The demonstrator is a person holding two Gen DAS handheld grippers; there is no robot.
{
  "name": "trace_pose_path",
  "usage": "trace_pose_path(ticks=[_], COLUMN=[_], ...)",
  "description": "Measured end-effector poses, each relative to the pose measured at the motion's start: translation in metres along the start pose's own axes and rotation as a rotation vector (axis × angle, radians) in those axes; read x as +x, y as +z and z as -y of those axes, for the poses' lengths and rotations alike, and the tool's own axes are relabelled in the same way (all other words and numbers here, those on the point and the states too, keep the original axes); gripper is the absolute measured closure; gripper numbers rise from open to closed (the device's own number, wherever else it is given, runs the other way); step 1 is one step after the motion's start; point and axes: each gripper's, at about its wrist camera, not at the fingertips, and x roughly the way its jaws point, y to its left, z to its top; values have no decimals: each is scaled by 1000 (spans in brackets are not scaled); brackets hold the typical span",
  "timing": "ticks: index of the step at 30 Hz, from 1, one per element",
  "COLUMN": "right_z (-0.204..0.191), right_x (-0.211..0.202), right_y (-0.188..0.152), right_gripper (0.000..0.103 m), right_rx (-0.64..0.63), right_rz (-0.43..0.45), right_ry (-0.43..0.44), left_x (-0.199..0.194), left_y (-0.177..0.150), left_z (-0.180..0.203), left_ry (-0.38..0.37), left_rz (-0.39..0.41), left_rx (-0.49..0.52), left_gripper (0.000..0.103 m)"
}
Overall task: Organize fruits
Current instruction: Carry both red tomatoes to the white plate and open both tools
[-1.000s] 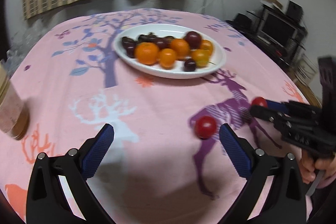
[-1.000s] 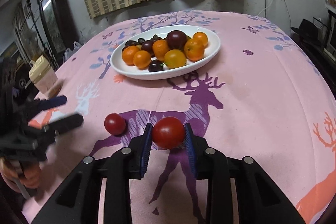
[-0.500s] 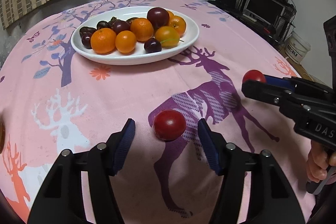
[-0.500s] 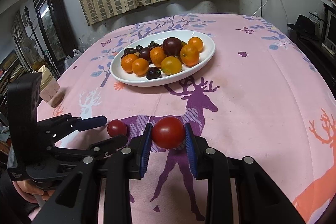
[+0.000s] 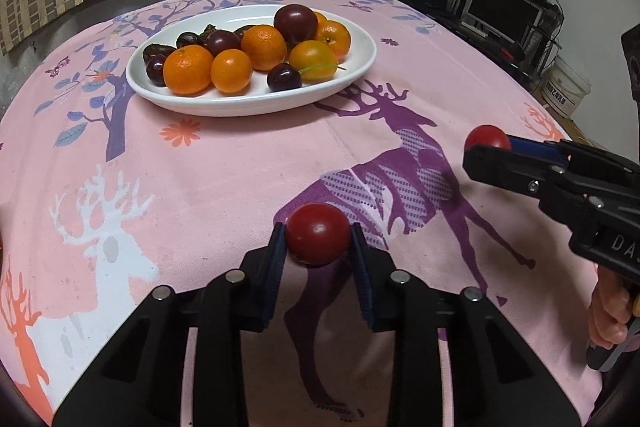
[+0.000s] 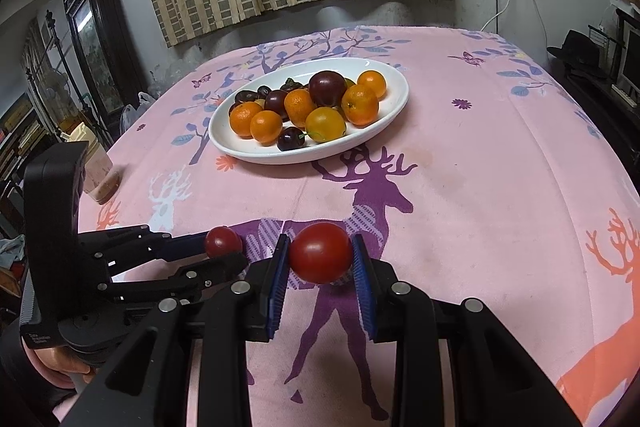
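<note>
left gripper (image 5: pixel 319 241): closed to a narrow gap on a red tomato (image 5: pixel 318 233), blue pads (image 5: pixel 276 259) pressed to both sides of it. fruit low over, or perhaps still touching, the pink tablecloth (image 5: pixel 224 167); cannot tell which. half a second earlier: same pads spread wide either side of that tomato, no contact; a full second earlier: wider still, fruit lying free on the cloth.

right gripper (image 6: pixel 321 259): clamped on a second red tomato (image 6: pixel 321 253), raised a little above the purple deer print (image 6: pixel 368 195). unchanged in grip across both earlier frames.

seen from the right wrist: left gripper just beside, to the left, its tomato showing between its fingers. seen from the left wrist: right gripper off to the right, apart.

white oval plate (image 5: pixel 352 75) further back on the cloth, loaded with oranges (image 5: pixel 188 69) and dark plums (image 5: pixel 295 19). both tomatoes well short of the plate. jar (image 6: pixel 96 163) near the left edge of the table.
</note>
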Motion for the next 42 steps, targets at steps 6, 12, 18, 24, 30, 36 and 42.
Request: trace_pose_path(ticks=[6, 12, 18, 24, 30, 36, 42], right_z=[-2, -13, -10, -15, -14, 3, -4], right_x=[3, 7, 1, 12, 63, 106, 92], right_y=[-2, -6, 10, 67, 119, 143, 132], right_gripper=[72, 72, 72, 71, 71, 71, 30], right_rx=[-11, -82, -57, -61, -85, -38, -78], right_rz=[-5, 11, 46, 135, 160, 125, 143], right_ry=[-9, -39, 15, 14, -20, 2, -21], left_x=[-5, -25, -44, -54, -8, 37, 13], left_y=[0, 2, 19, 86, 145, 167, 154], left_z=[1, 4, -11, -47, -81, -99, -101], left_ry=[-3, -9, -94, -12, 89, 152, 265], left_rz=[-3, 48, 56, 184, 195, 133, 203], left_rx=[-1, 16, 5, -21, -62, -79, -117], left_gripper=[72, 72, 72, 72, 72, 71, 9])
